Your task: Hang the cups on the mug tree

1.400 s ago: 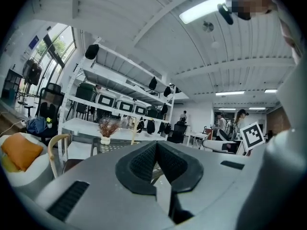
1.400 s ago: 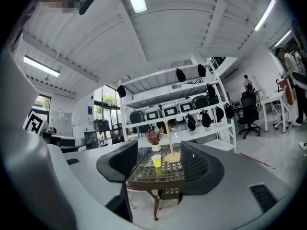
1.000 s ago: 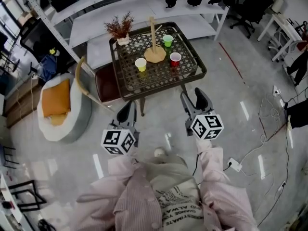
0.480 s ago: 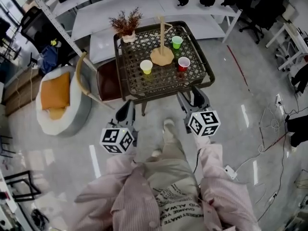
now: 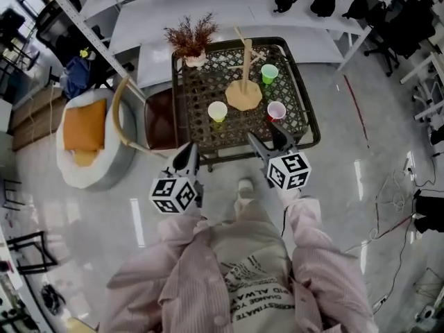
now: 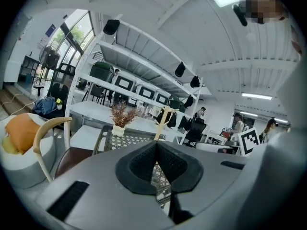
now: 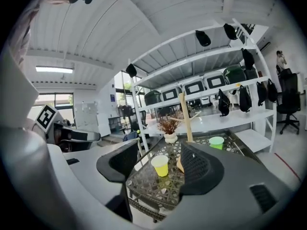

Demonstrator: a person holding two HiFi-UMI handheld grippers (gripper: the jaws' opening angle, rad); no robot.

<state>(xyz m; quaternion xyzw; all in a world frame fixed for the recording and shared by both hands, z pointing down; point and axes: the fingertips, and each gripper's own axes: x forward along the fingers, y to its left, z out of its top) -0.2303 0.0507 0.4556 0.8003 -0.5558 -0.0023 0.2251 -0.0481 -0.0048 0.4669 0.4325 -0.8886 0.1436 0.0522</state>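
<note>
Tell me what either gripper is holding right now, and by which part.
Nothing. The left gripper is shut and empty, the right gripper open and empty; the cups stand on the table.

The left gripper (image 5: 187,157) and the right gripper (image 5: 267,141) climbed from mid-frame to the near edge of the table (image 5: 310,120), which slid lower.
</note>
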